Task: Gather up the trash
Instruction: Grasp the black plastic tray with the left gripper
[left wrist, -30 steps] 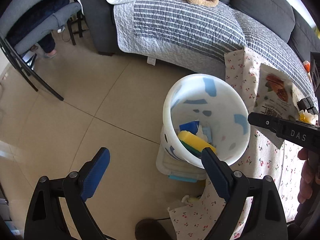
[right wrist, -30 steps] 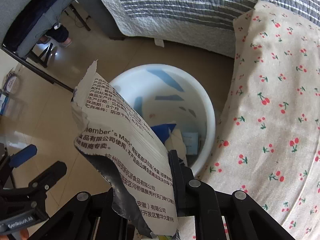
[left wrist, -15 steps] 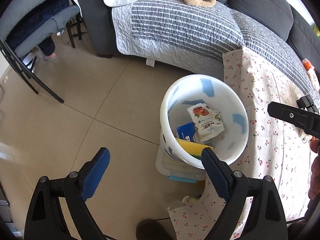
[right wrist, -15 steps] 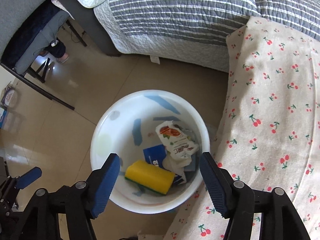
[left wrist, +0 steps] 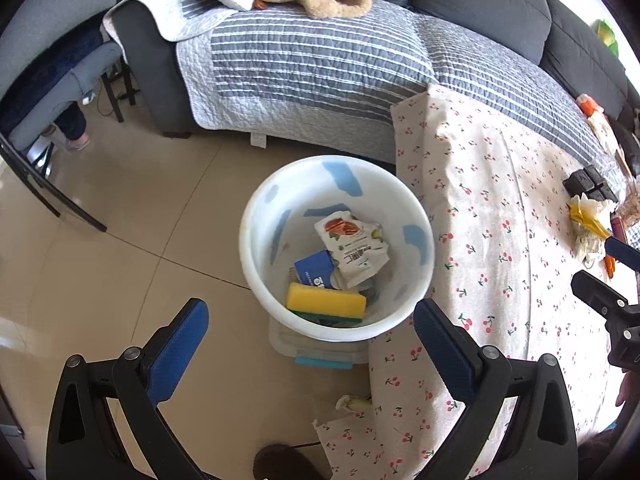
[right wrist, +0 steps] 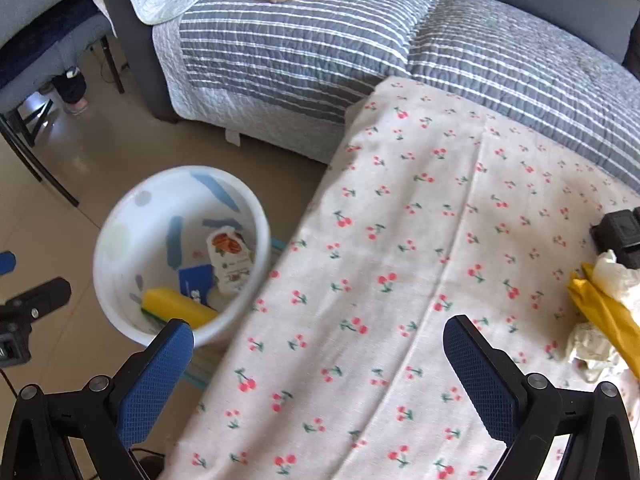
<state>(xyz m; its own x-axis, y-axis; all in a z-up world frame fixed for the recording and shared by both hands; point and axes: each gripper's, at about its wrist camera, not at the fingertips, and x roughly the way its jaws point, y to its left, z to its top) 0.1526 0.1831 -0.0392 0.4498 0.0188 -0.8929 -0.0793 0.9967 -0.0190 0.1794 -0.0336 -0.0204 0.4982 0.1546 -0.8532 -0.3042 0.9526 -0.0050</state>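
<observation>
Left wrist view: one white bin (left wrist: 416,216) with pale blue patches stands on the tiled floor (left wrist: 120,272), just beside the table draped in a cherry-print cloth (left wrist: 500,280). Three items are countable inside it: one torn white snack wrapper (left wrist: 354,250) printed with a red-orange picture, lying uppermost; one blue carton (left wrist: 314,270) partly under it; one yellow sponge (left wrist: 326,302) with a green underside, against the near wall. Smaller scraps beneath cannot be counted. The left gripper (left wrist: 310,338) hangs above the bin's near rim, jaws spread wide, nothing between them.

Right wrist view: right gripper (right wrist: 318,364) sits over the cloth, jaws likewise wide and empty. One crumpled pile of white paper and yellow wrapping (right wrist: 604,312) lies on the cloth at the right edge, beside a black block (right wrist: 618,232).
</observation>
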